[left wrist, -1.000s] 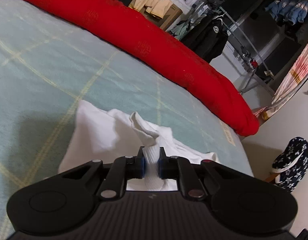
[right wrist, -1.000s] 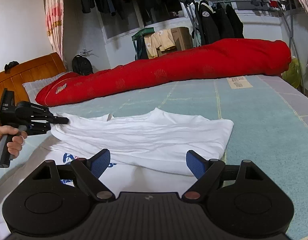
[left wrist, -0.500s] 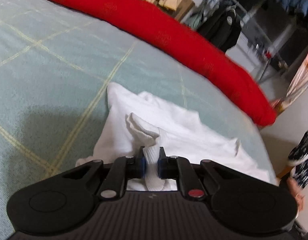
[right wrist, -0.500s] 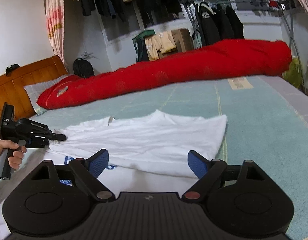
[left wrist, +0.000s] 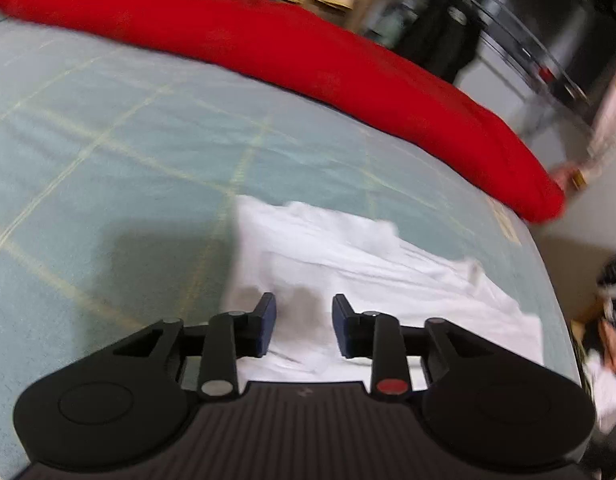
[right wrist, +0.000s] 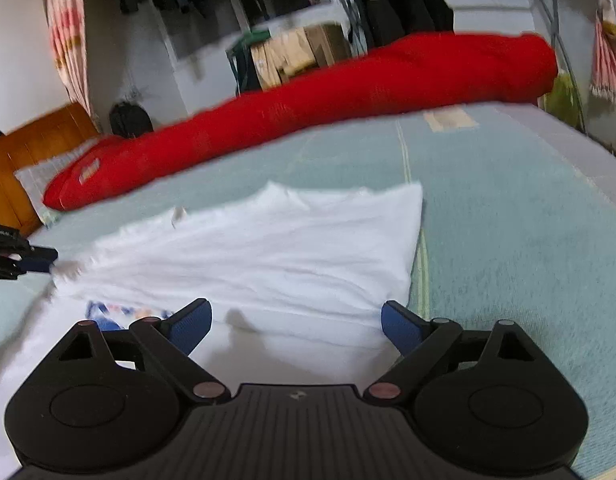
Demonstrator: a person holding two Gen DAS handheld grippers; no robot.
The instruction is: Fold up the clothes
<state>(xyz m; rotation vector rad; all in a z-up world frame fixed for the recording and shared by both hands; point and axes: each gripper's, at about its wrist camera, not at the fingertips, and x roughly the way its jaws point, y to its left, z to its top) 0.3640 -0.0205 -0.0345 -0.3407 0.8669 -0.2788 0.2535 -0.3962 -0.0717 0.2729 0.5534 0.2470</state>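
Left wrist view: my left gripper stands with jaws parted and nothing between them, poised over the near edge of the white shirt, which lies crumpled on the green bed. A red quilt runs along the bed's far side (picture blurred).

Right wrist view: my right gripper is spread wide and empty, above the shirt, folded flat on the bed. A blue print shows on the lower layer. The left gripper sits just beside the shirt's left edge.
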